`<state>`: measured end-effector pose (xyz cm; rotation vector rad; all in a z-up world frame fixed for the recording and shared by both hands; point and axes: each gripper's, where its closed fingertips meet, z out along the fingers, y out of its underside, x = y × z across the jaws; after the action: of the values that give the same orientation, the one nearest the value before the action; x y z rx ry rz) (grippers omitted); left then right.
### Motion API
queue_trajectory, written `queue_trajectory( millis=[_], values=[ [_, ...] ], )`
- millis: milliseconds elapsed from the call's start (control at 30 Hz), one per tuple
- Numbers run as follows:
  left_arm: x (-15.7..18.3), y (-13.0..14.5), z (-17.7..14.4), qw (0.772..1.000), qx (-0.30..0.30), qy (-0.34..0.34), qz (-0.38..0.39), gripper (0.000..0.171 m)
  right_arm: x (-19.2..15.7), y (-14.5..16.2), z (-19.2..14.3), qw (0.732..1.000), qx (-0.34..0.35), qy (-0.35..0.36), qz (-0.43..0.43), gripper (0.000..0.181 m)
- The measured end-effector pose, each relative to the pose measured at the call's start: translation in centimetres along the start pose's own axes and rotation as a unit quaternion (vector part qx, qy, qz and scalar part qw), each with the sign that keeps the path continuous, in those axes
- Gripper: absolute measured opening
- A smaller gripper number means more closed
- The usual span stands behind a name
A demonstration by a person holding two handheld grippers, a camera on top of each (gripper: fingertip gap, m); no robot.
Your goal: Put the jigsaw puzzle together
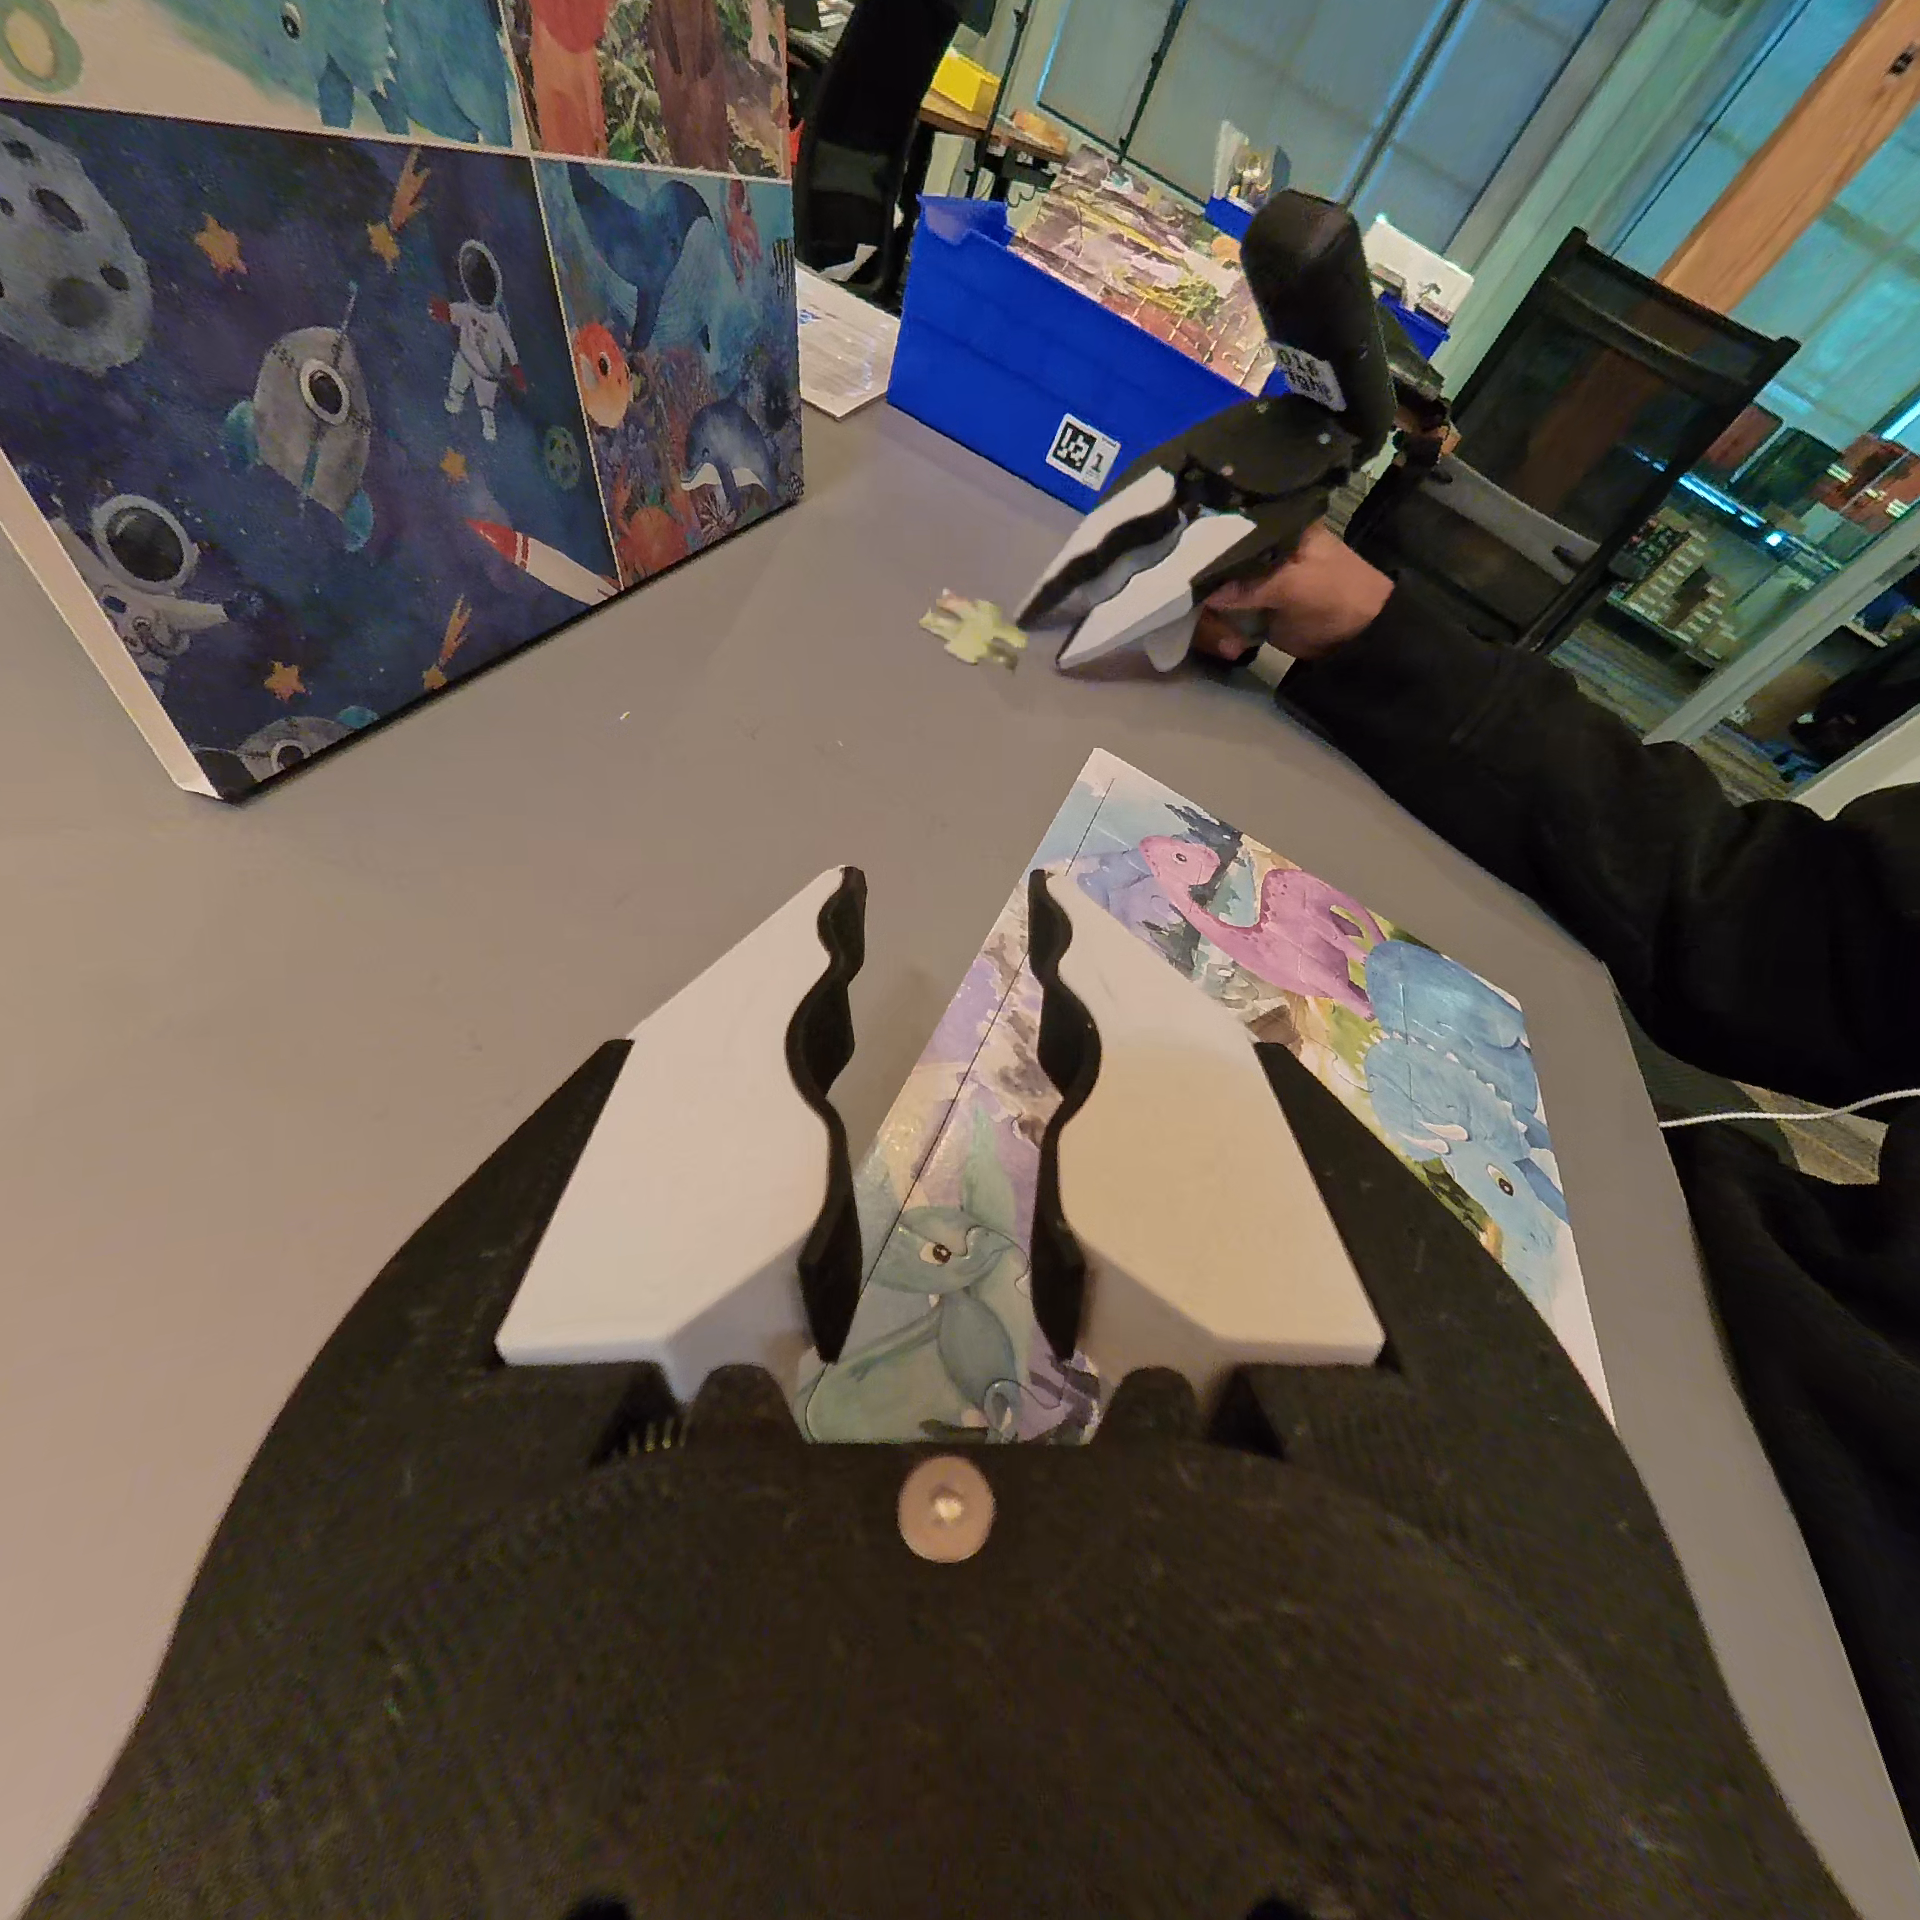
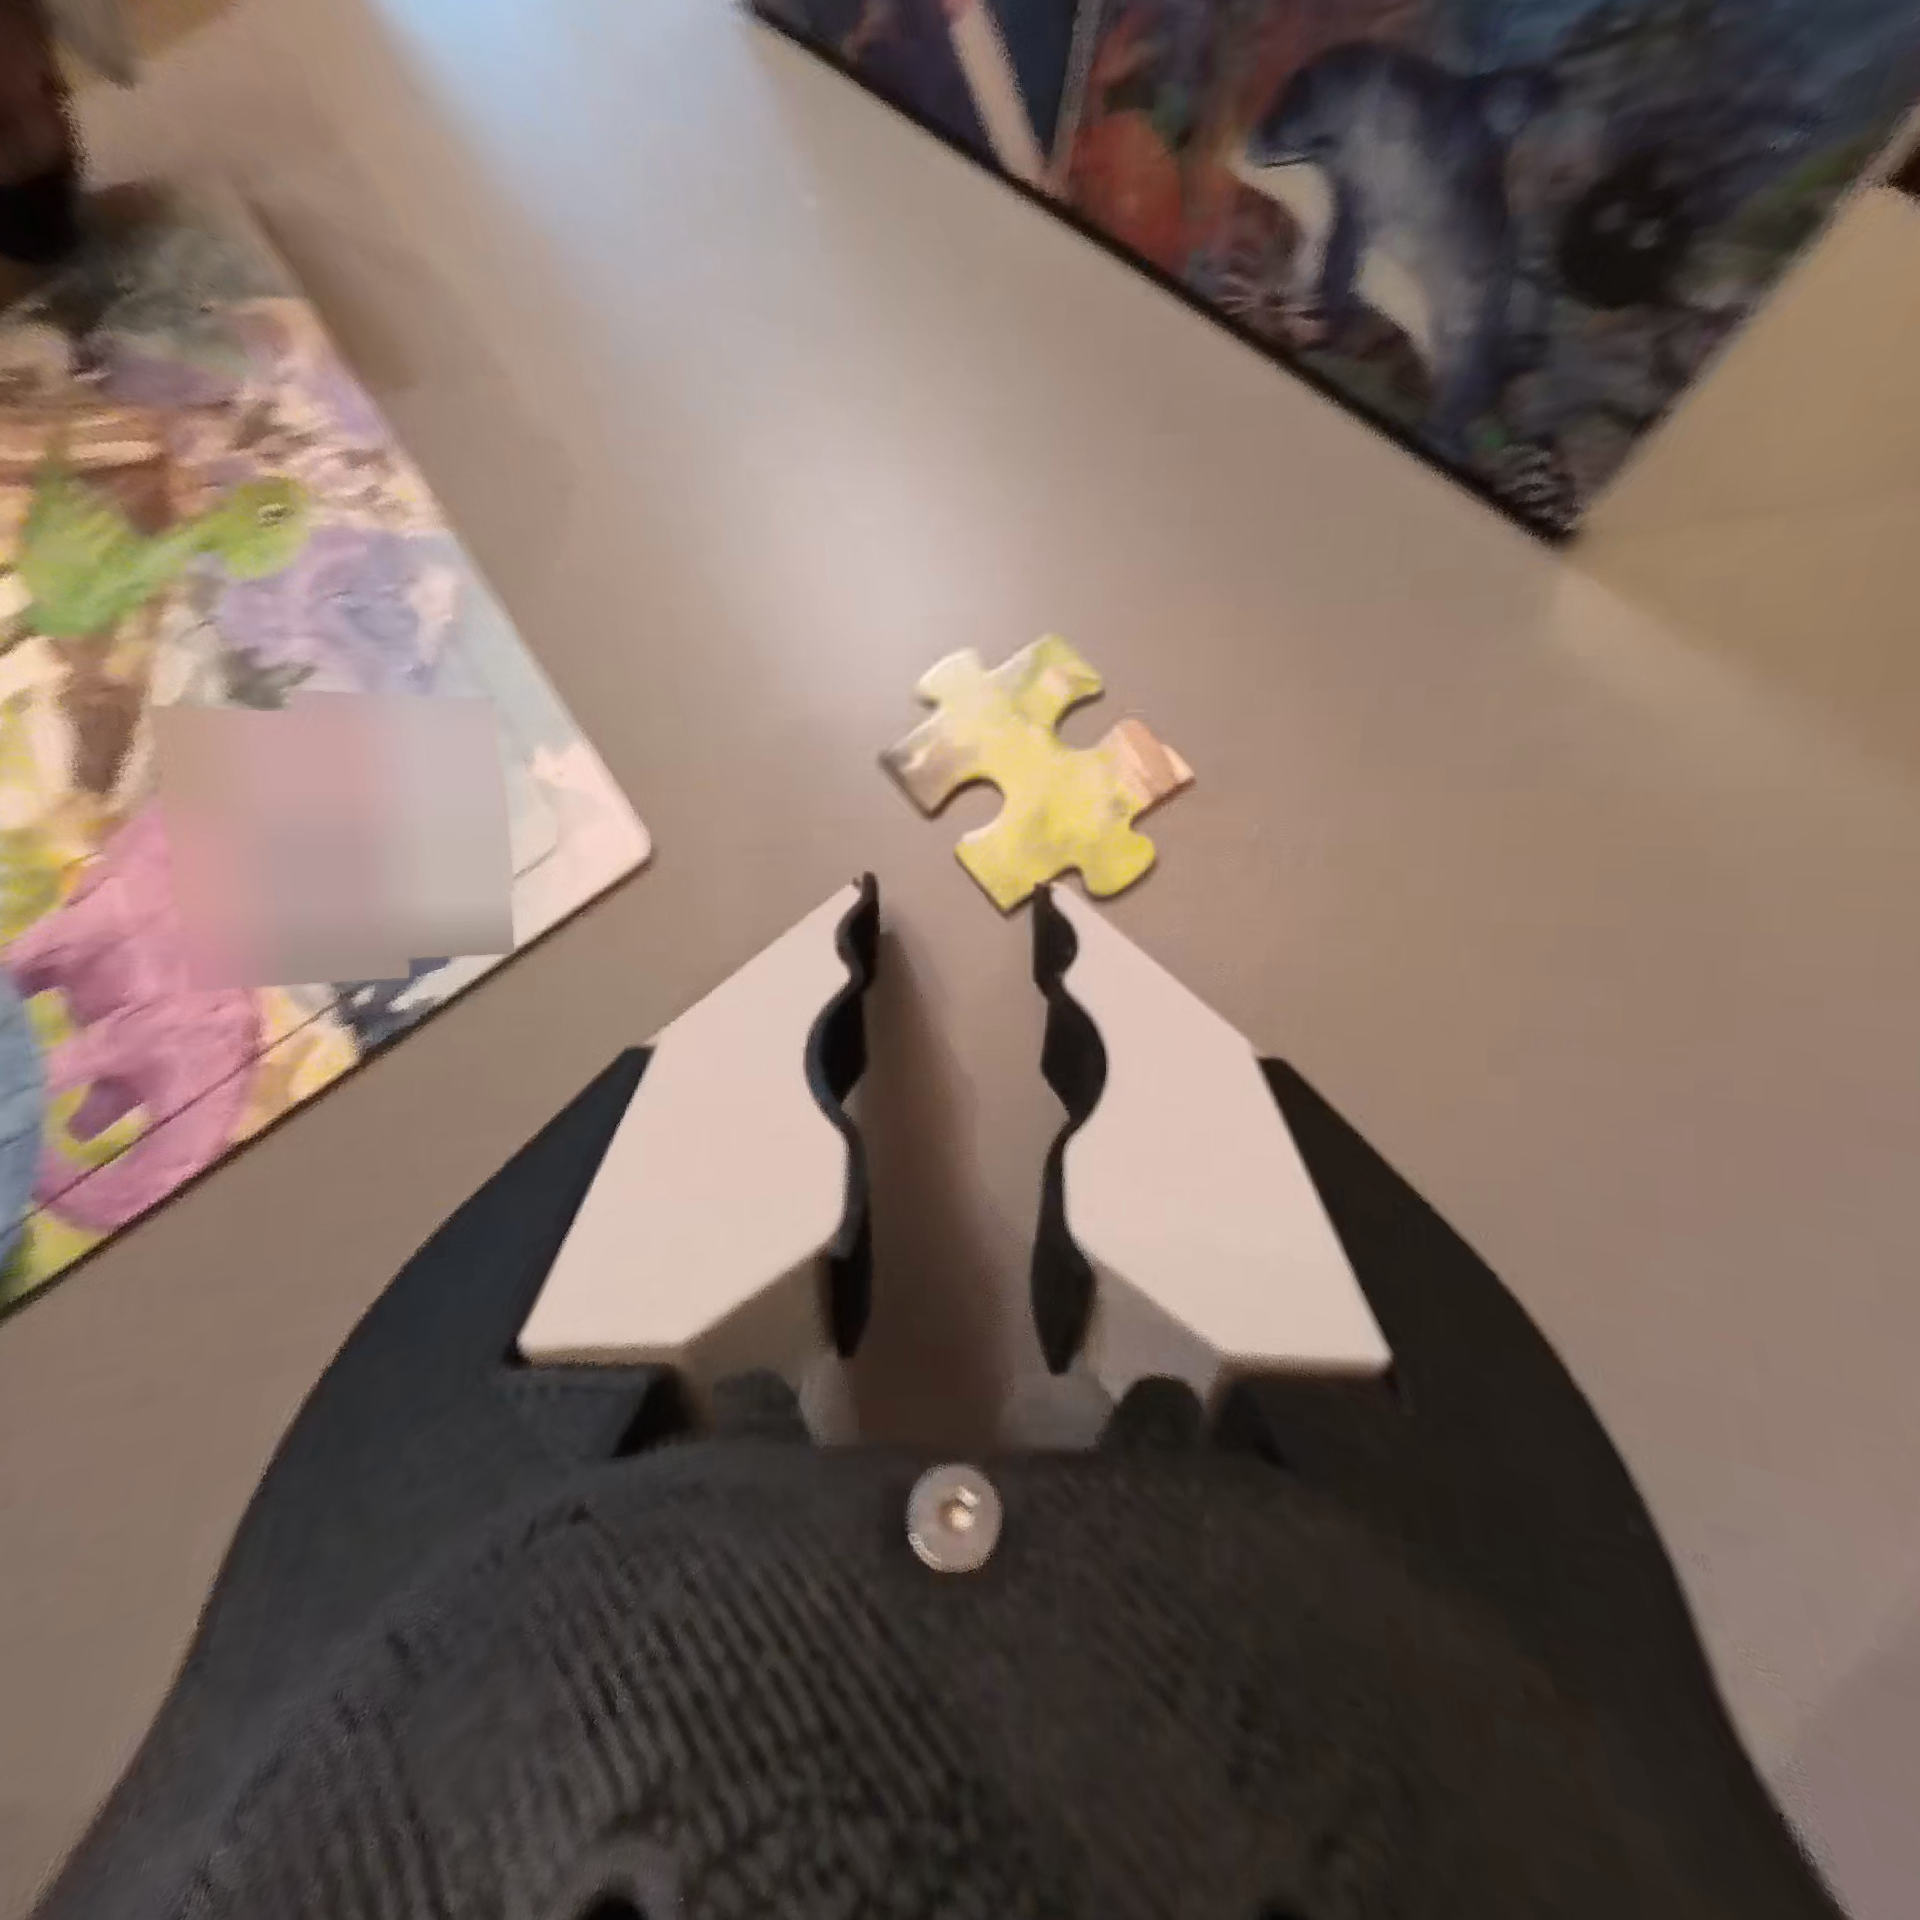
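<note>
A loose yellow-green jigsaw piece (image 2: 1034, 774) lies flat on the grey table; it also shows in the left wrist view (image 1: 971, 632). My right gripper (image 2: 954, 896) is open and empty, low over the table, its right fingertip at the piece's near edge. In the left wrist view the right gripper (image 1: 1049, 636) sits just right of the piece. The assembled dinosaur puzzle (image 1: 1320, 997) lies flat on the table; it also shows, blurred, at the left of the right wrist view (image 2: 260, 582). My left gripper (image 1: 945, 883) is open and empty, hovering over the puzzle's left edge.
A large puzzle box (image 1: 343, 416) with space and sea pictures stands at the left back, also seen in the right wrist view (image 2: 1403, 239). A blue bin (image 1: 1039, 353) holding another puzzle stands behind. A person's dark sleeve (image 1: 1621, 831) crosses the table's right side. One gripper's finger ends stand about 25 cm off the other's.
</note>
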<state>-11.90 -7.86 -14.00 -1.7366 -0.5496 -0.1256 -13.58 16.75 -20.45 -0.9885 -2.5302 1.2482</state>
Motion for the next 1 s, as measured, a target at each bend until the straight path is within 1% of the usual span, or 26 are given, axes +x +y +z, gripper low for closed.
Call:
queue_trajectory(
  millis=[33,67,200,367,433,500,567,633,667,700,833,1000],
  values=[
    [0.0,0.0,0.0,1.0,0.0,0.0,0.0,0.029,-0.4,-0.1,0.0,1.0,0.002,-0.012,0.001,0.029],
    [0.0,0.0,0.0,1.0,0.0,0.0,0.0,0.029,-0.2,-0.3,0.0,1.0,0.009,-0.006,0.0,0.033],
    [0.0,0.1,0.0,1.0,-0.002,-0.001,0.002,0.03,1.2,-1.3,-0.3,0.998,0.034,0.051,-0.021,0.05],
    [0.0,0.1,0.1,1.0,-0.003,0.0,0.002,0.029,1.8,-1.0,0.9,0.994,0.001,0.091,-0.063,0.064],
    [0.0,0.1,0.0,1.0,-0.002,0.0,-0.001,0.029,1.6,-1.1,1.3,0.994,-0.002,0.086,-0.065,0.064],
    [0.0,0.0,0.0,1.0,0.001,0.001,-0.002,0.029,1.5,-1.1,1.5,0.997,-0.007,0.069,-0.046,0.061],
    [0.0,-0.1,-0.1,1.0,0.006,0.001,0.0,0.028,1.7,-1.1,1.5,0.997,-0.004,0.066,-0.031,0.057],
    [0.0,-0.1,-0.1,1.0,0.006,0.001,0.001,0.028,1.6,-1.1,1.5,0.997,-0.005,0.071,-0.04,0.049],
    [0.0,-0.1,-0.1,1.0,0.005,0.001,0.002,0.028,1.2,-1.1,1.5,0.997,-0.005,0.064,-0.046,0.04],
    [0.0,-0.1,-0.1,1.0,0.005,0.001,0.002,0.028,1.0,-1.1,1.5,0.997,-0.005,0.062,-0.048,0.034],
    [0.1,-0.1,0.0,1.0,0.003,0.0,0.003,0.028,0.9,-1.0,1.5,0.997,-0.005,0.068,-0.048,0.033],
    [0.1,0.0,0.0,1.0,0.0,-0.001,0.006,0.029,0.6,-1.0,1.5,0.997,-0.005,0.057,-0.047,0.033]
  ],
)
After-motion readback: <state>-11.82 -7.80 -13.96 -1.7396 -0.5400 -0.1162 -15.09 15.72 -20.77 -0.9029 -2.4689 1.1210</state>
